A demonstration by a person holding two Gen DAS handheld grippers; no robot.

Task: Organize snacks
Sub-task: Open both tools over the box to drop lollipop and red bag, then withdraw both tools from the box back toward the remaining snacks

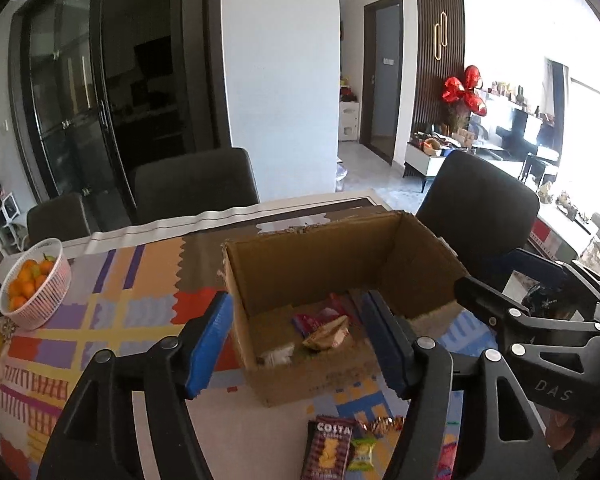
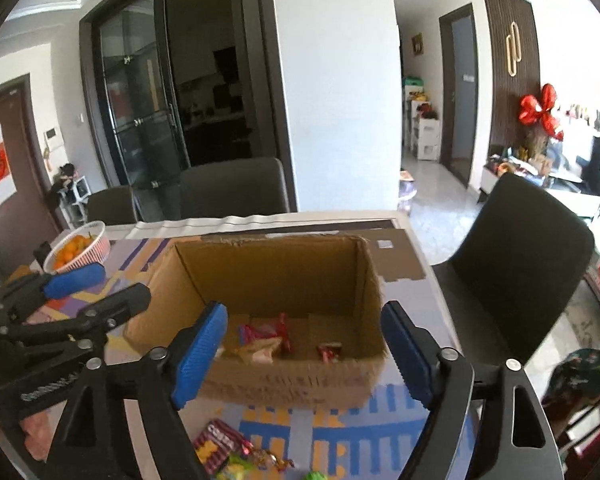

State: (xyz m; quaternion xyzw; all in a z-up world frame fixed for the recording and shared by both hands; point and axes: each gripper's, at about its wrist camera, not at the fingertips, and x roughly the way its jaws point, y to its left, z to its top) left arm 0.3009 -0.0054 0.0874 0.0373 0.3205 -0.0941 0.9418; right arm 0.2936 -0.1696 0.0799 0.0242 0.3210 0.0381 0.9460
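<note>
Left gripper (image 1: 296, 344) with blue-padded black fingers is sitting nearest the lens, jaws standing apart, nothing between the pads. At 6 o'clock on the patterned multicolour tablecloth (image 1: 112, 312) a dark Costa snack packet (image 1: 327, 446) is lying beside small foil-wrapped candies (image 1: 380, 426). At 12 o'clock from the fingers the open brown cardboard box (image 1: 316, 264) is standing, holding a few red and beige wrapped snacks (image 1: 324, 328) on its floor. Right gripper (image 2: 304, 354) is hanging over the box's near wall, jaws wide apart and empty. White ribbed bowl of oranges (image 1: 36, 284) is sitting at 9 o'clock, well apart from the box.
</note>
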